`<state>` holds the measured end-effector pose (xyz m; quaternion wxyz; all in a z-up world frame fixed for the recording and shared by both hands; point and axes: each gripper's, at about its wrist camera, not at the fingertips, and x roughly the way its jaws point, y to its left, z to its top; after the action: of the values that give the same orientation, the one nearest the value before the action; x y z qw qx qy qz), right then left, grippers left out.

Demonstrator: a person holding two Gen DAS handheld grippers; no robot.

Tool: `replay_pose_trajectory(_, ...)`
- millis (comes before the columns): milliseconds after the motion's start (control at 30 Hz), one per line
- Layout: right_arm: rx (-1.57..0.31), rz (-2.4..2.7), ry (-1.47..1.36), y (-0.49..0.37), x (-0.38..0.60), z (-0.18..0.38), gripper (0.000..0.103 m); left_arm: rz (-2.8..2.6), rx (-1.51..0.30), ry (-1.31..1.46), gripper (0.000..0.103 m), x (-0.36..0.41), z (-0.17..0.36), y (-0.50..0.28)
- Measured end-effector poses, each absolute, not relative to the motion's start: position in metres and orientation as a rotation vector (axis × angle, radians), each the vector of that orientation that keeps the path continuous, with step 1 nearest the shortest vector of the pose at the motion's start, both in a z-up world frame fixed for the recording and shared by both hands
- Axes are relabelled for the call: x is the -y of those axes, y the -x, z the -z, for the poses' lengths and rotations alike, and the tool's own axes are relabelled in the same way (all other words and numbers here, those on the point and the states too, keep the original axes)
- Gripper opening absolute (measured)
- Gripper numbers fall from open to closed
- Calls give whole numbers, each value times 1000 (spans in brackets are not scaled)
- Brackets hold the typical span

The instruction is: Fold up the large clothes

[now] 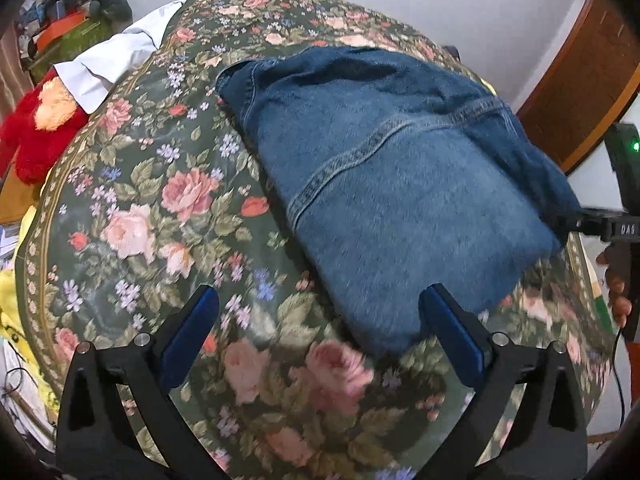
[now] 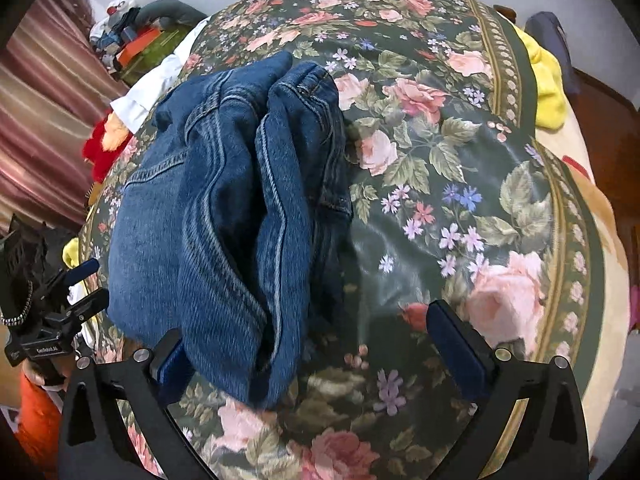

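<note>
Folded blue jeans point(image 1: 400, 184) lie on the floral cloth point(image 1: 160, 208) of the table. My left gripper point(image 1: 320, 320) is open and empty, just short of the jeans' near corner. In the right wrist view the jeans point(image 2: 224, 216) show their stacked folded edges. My right gripper point(image 2: 308, 344) is open, and its left finger point(image 2: 168, 360) sits beside the jeans' near end, touching or almost touching. The right gripper also shows at the right edge of the left wrist view point(image 1: 616, 228), close to the jeans' far side. The left gripper shows at the left edge of the right wrist view point(image 2: 80, 284).
A red plush toy point(image 1: 36, 132) and a white garment point(image 1: 116, 60) lie at the table's far left. A yellow cloth point(image 2: 544, 84) lies at the right edge. Cluttered boxes point(image 1: 60, 28) stand behind, with a striped curtain point(image 2: 48, 120) and a wooden door point(image 1: 580, 88).
</note>
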<state>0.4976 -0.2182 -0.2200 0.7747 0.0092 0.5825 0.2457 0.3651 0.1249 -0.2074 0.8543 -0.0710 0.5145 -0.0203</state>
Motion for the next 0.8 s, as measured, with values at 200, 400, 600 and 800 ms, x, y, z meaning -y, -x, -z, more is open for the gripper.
replay_pose_trajectory(200,-1213,-569,76,-500,212,185,103,5,-1059,159,103,-150,190,-365)
replay_pose_trajectory(400,-1154,-613,53,-528,195,157,103,-12,-1021,252,103,-174,172,-393)
replay_pose_trajectory(600,-1312,-657,0,-572,167,195,103,78,-1105,481,103,-185,200,-438)
replay_pose_trajectory(800,-1463,-747,-95,-597,159,239,103,157,-1190,681,103,-186,247,-465)
